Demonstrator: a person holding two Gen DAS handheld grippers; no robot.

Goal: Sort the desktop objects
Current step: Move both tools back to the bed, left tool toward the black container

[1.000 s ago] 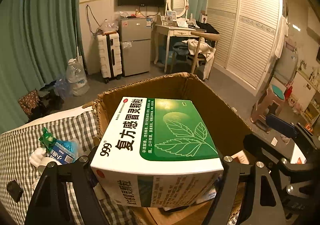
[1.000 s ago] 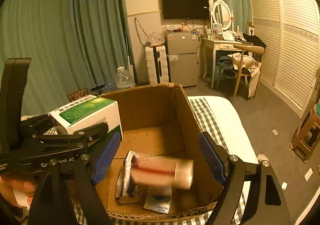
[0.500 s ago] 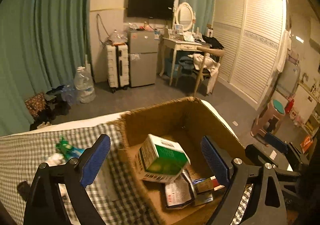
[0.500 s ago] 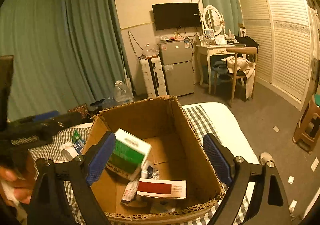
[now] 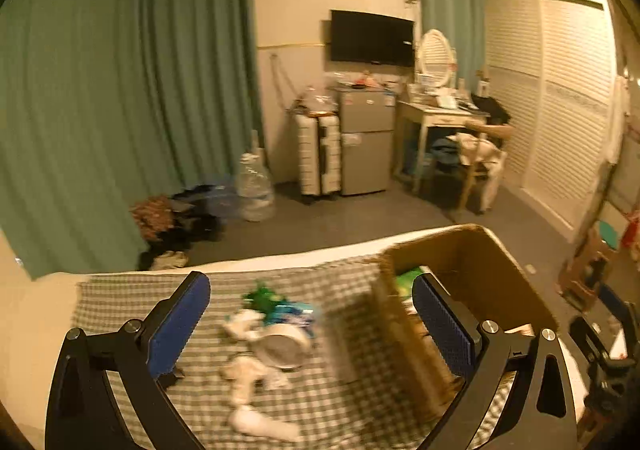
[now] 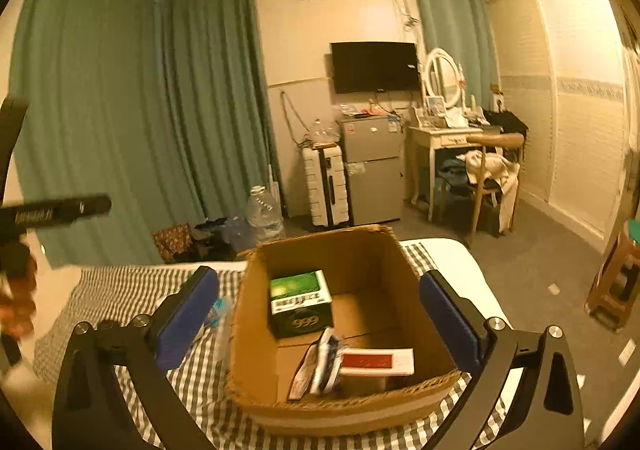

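Right wrist: cardboard box (image 6: 404, 262) holds green carton (image 6: 300, 302).

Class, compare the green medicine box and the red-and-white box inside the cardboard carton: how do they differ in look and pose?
The green medicine box is bulky and stands tall near the carton's left wall; the red-and-white box is slim and lies flat near the front. The green one shows a dark side; the other is red with white edges. Both are in the carton.

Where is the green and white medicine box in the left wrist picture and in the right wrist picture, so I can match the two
Left wrist: only a green sliver of the medicine box shows inside the cardboard box, right of centre, behind the right finger.
Right wrist: the medicine box lies inside the cardboard box, against its left wall, at centre.
Shared landmark: the wall television.
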